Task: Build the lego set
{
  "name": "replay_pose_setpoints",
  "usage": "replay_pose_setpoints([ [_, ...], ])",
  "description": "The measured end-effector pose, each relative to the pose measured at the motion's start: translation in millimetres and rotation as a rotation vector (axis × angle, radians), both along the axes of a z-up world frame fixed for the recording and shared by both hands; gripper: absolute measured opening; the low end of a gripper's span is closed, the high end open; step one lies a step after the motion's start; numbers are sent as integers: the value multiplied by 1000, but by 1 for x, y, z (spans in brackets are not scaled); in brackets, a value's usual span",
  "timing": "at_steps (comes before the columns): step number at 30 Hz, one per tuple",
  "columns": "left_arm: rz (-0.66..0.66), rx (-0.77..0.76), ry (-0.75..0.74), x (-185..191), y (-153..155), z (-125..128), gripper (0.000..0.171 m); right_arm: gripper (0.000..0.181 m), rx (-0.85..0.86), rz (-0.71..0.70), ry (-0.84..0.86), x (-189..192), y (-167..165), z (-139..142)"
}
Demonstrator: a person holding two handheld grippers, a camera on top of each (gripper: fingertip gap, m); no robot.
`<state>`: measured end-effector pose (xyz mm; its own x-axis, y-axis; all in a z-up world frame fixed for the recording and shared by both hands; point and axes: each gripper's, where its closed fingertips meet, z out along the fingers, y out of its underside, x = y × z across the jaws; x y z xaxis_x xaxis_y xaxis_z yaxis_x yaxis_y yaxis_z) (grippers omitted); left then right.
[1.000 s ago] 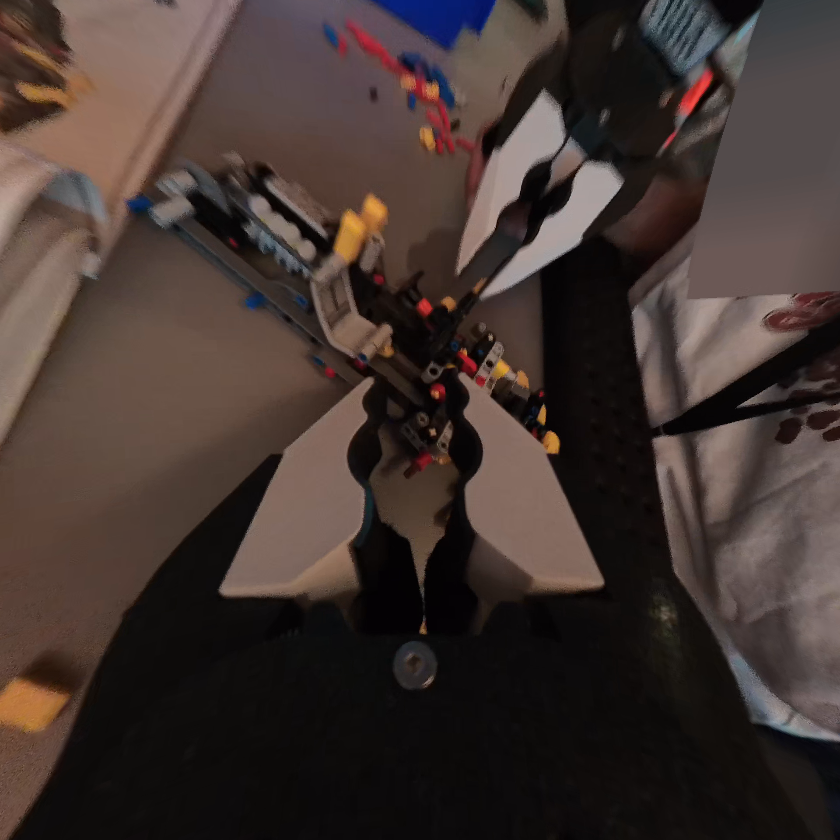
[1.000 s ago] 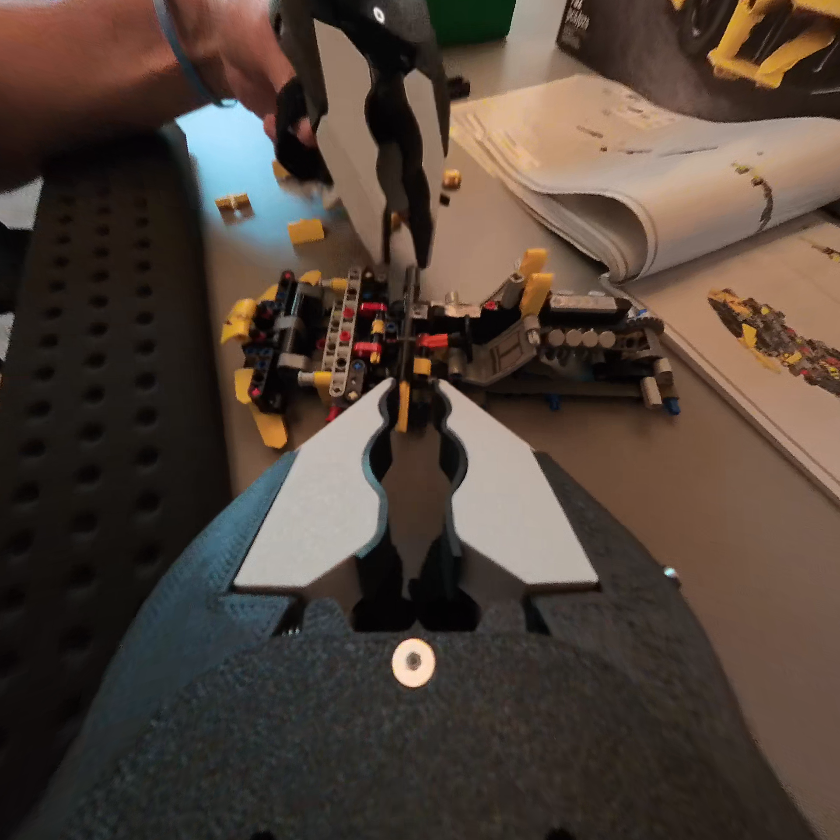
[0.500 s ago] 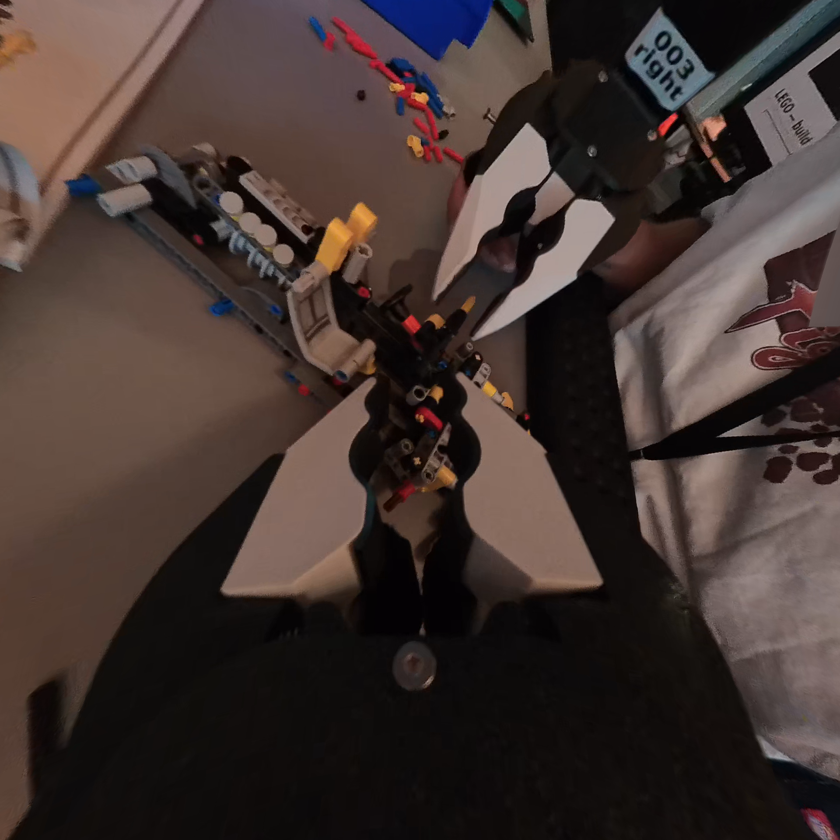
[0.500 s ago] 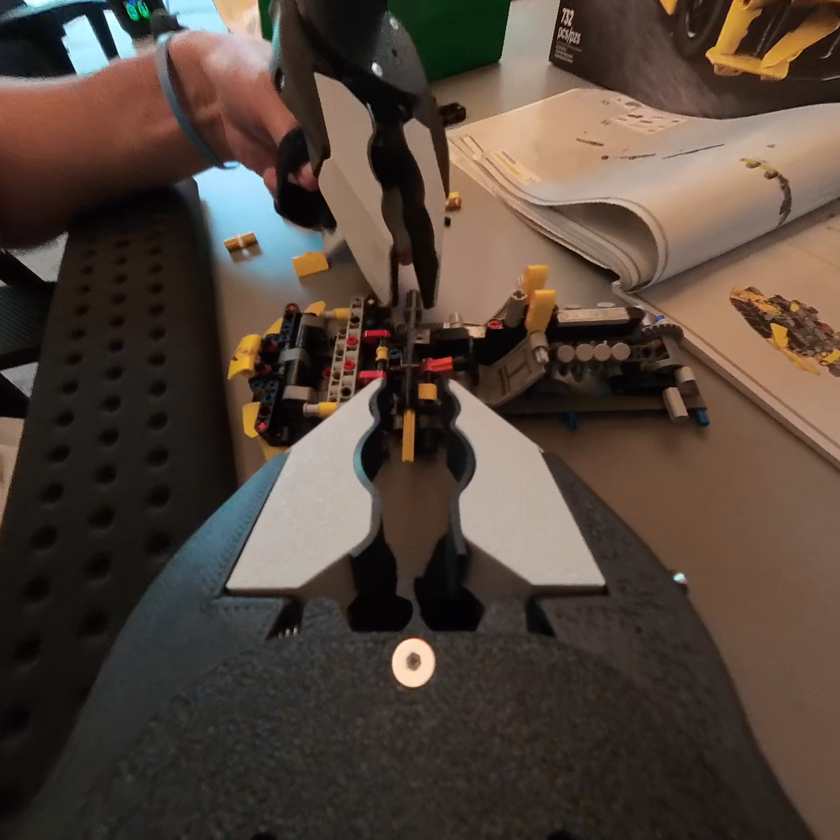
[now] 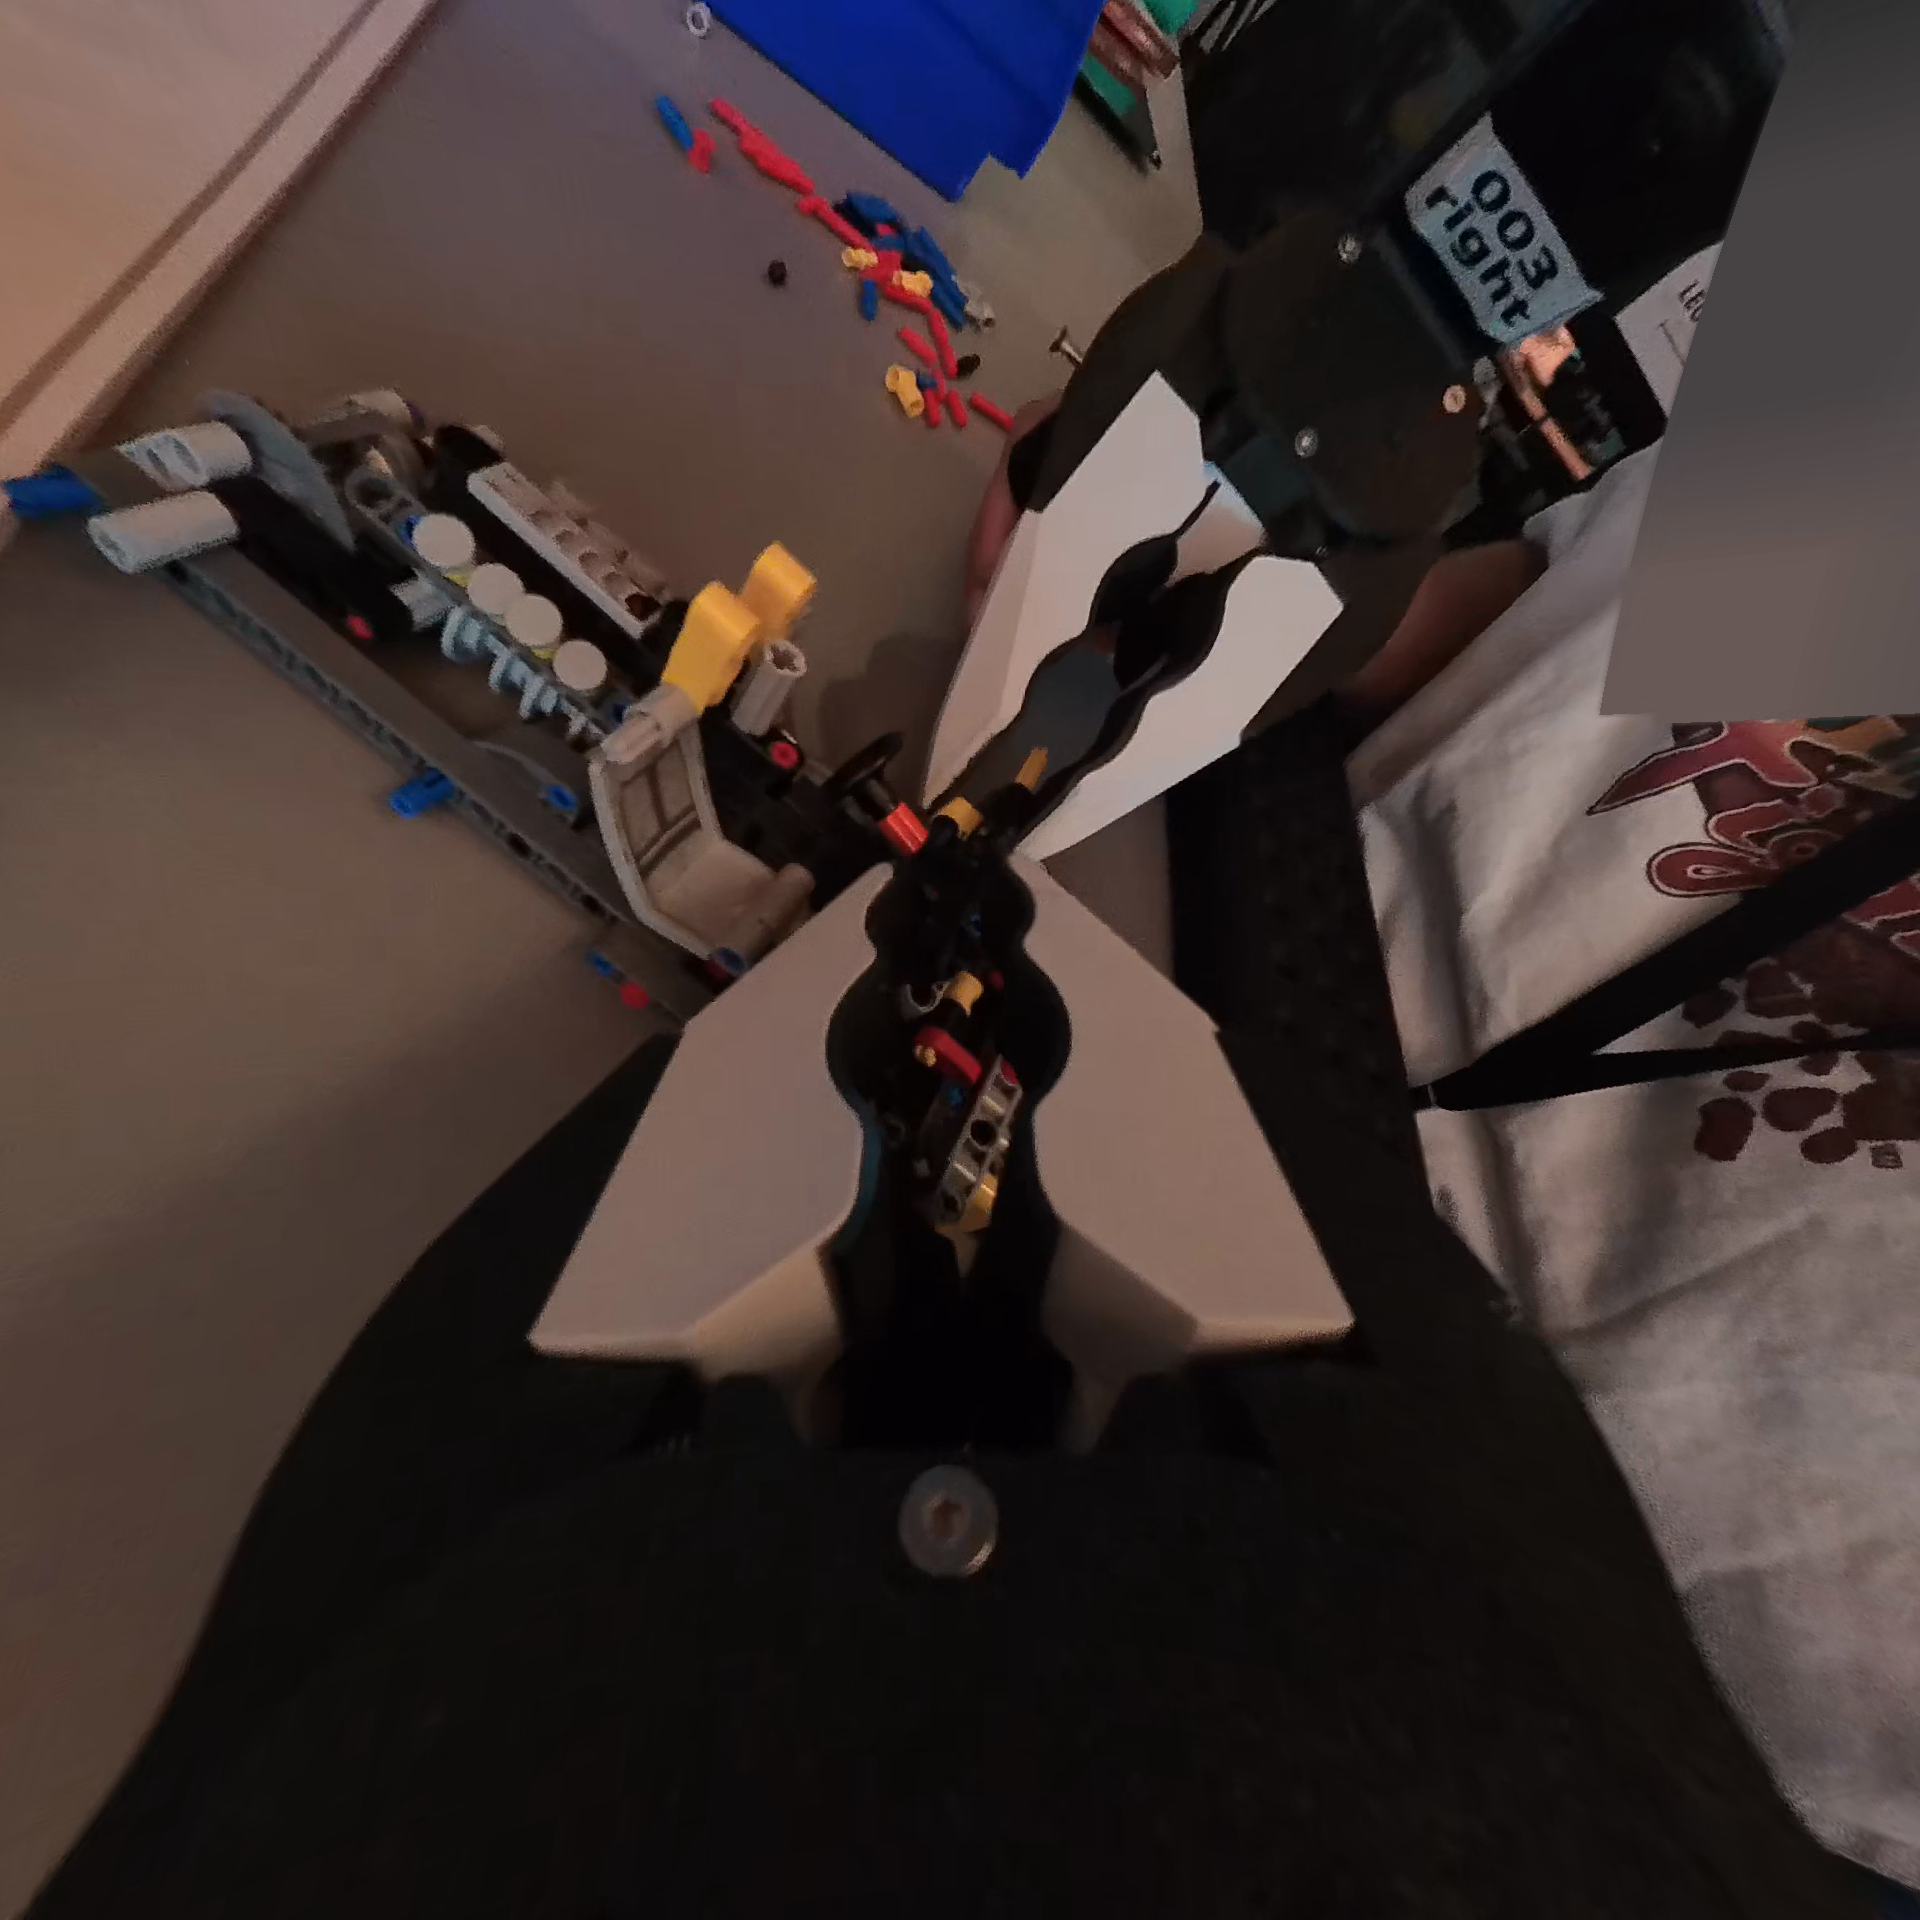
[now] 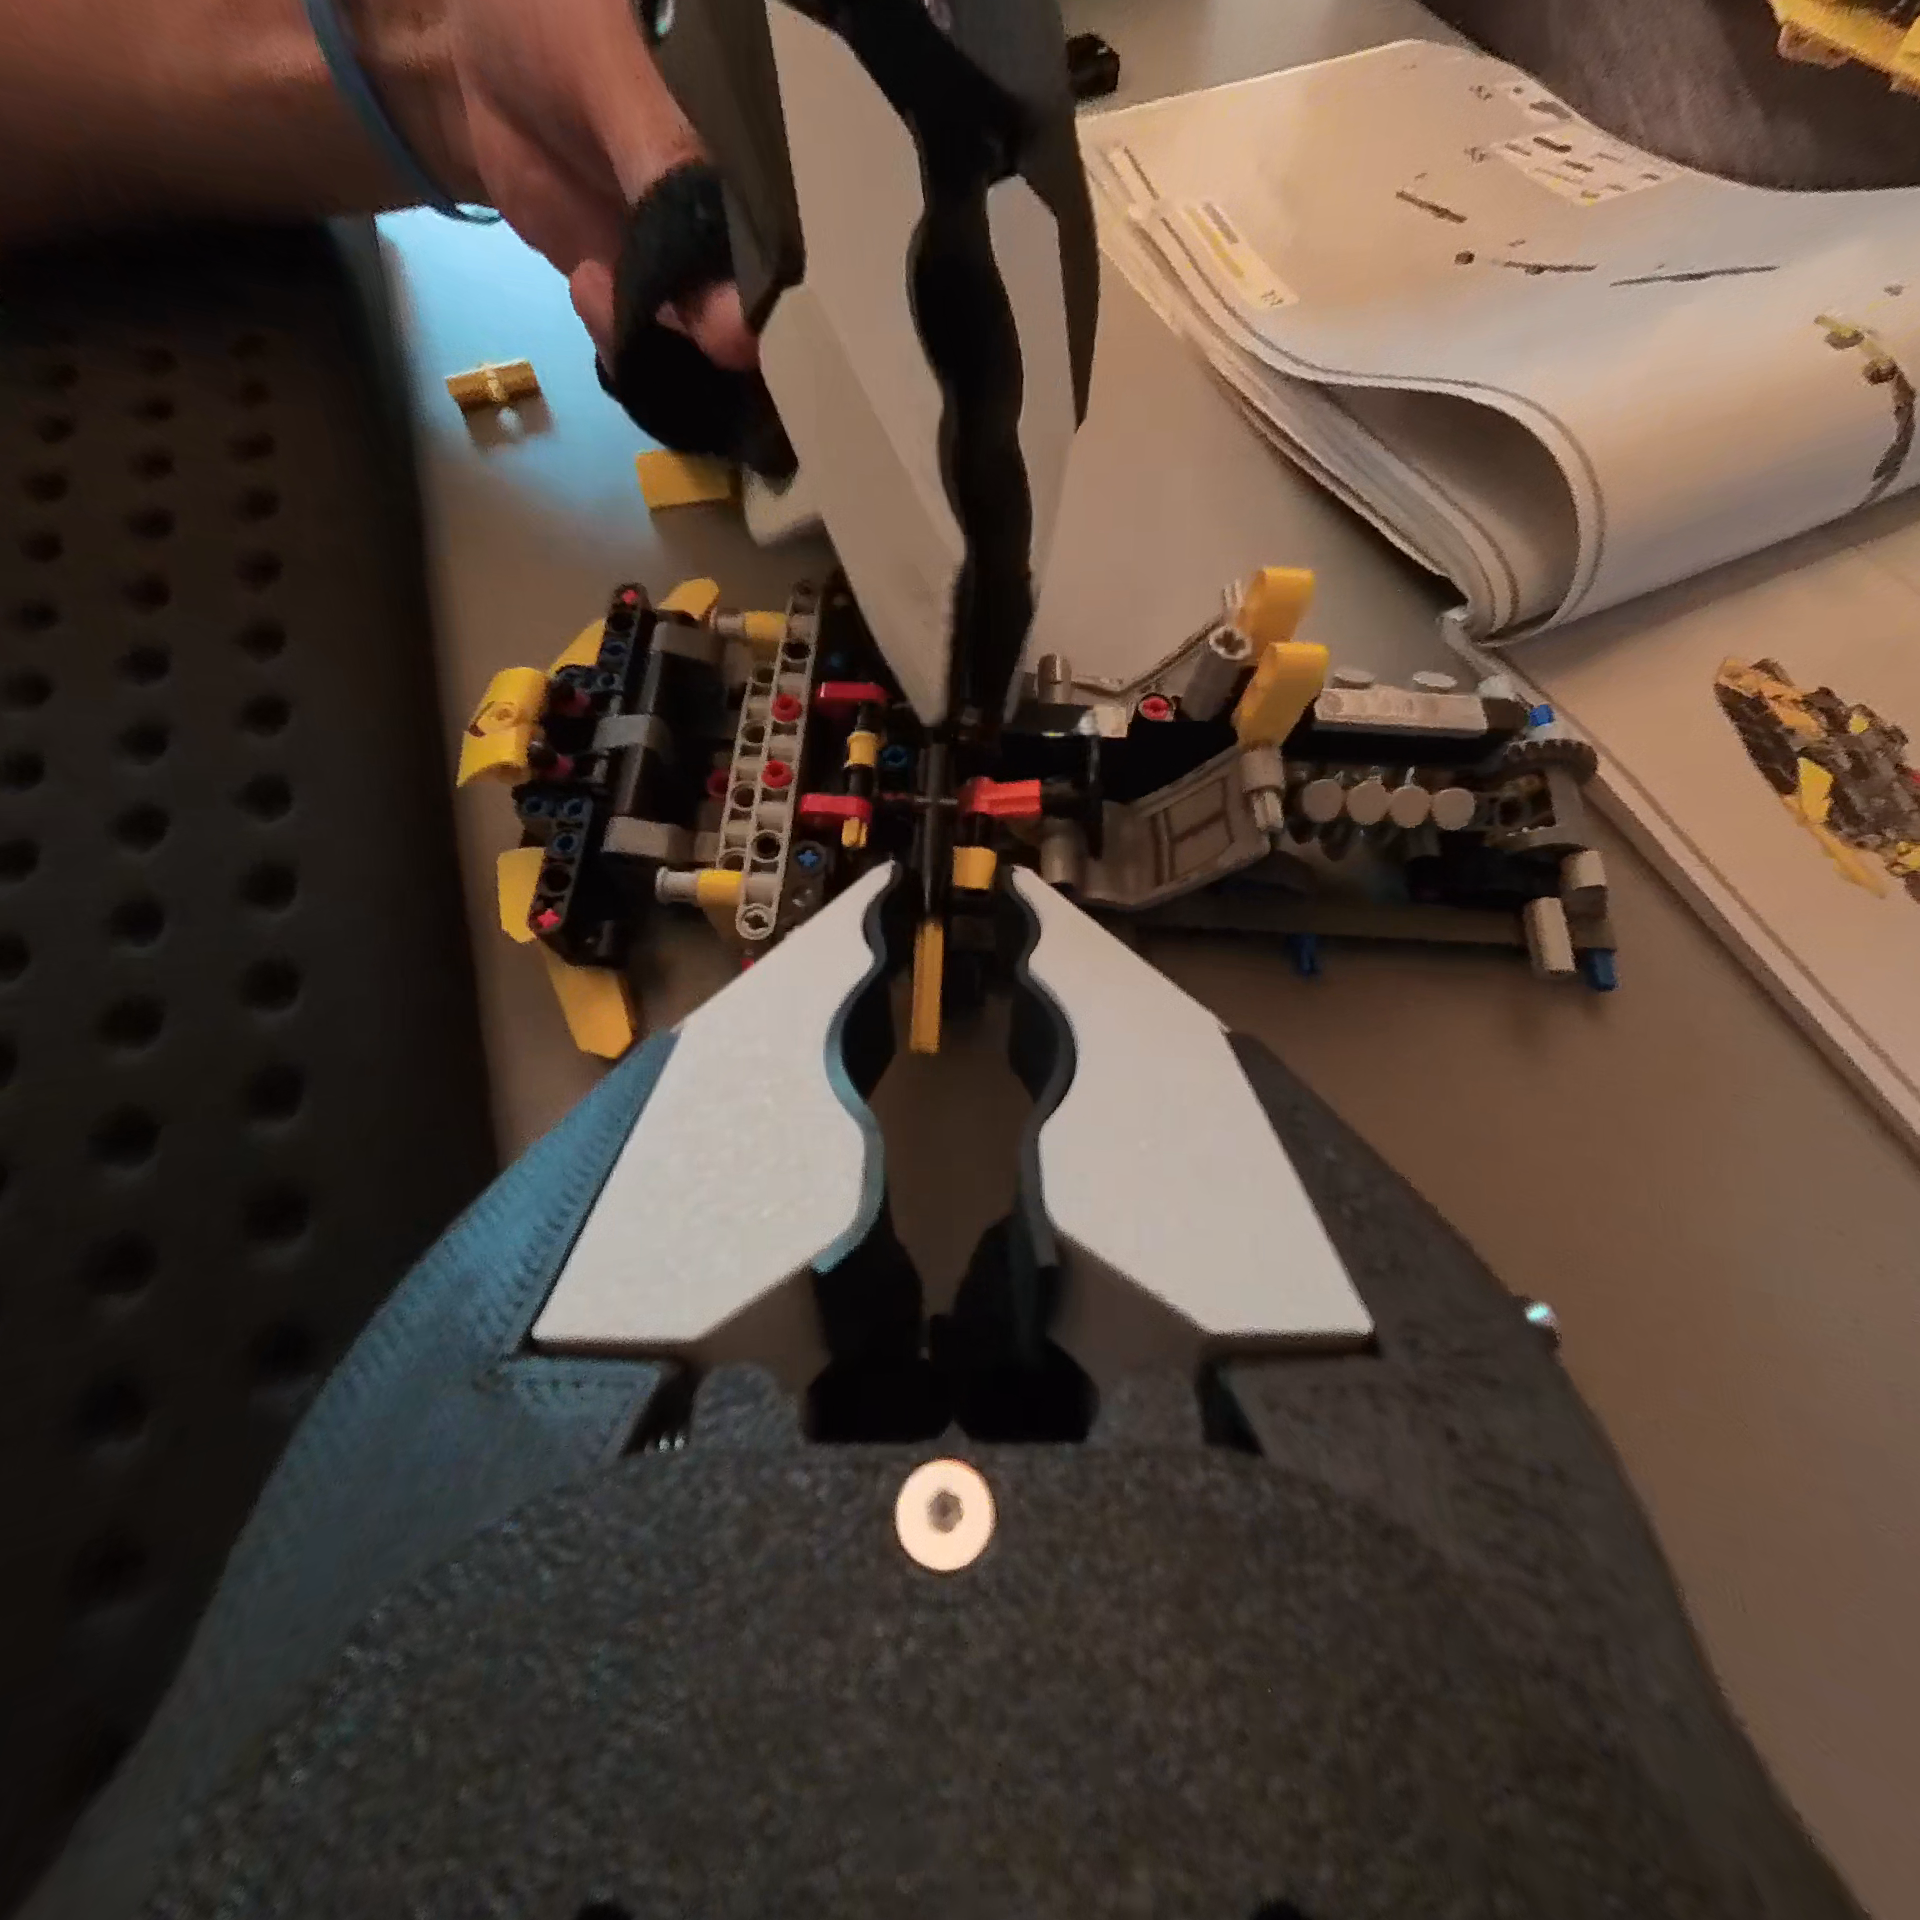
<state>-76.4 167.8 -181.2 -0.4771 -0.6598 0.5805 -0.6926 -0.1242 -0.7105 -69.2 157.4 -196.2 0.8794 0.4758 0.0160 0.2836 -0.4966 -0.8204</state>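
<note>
Fingers of both grippers hide the lego model's [image 6: 1039,800] middle; whether either grips is unclear.

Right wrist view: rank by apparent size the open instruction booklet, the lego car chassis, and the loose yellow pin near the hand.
1. Instruction booklet, largest, and partly cut off by the frame.
2. Lego car chassis, long but narrower; its middle is hidden behind both claws.
3. Loose yellow pin, by far the smallest.
All lie on the table at similar depth, so the ranking seems safe.
</note>
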Motion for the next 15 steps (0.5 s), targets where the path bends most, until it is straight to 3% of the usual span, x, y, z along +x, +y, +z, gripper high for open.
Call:
replay_pose_setpoints([
  [4,18,41,-10,0,7,2,10,15,-41,17,10,-1,1,0],
  [7,35,79,14,-4,13,-3,28,15,-60,27,3,-2,2,-1],
  [11,-7,96,32,-8,1,-11,36,15,-94,48,-29,-2,2,-1],
  [15,17,162,15,-5,4,-14,24,15,-146,58,-55,-1,0,-2],
])
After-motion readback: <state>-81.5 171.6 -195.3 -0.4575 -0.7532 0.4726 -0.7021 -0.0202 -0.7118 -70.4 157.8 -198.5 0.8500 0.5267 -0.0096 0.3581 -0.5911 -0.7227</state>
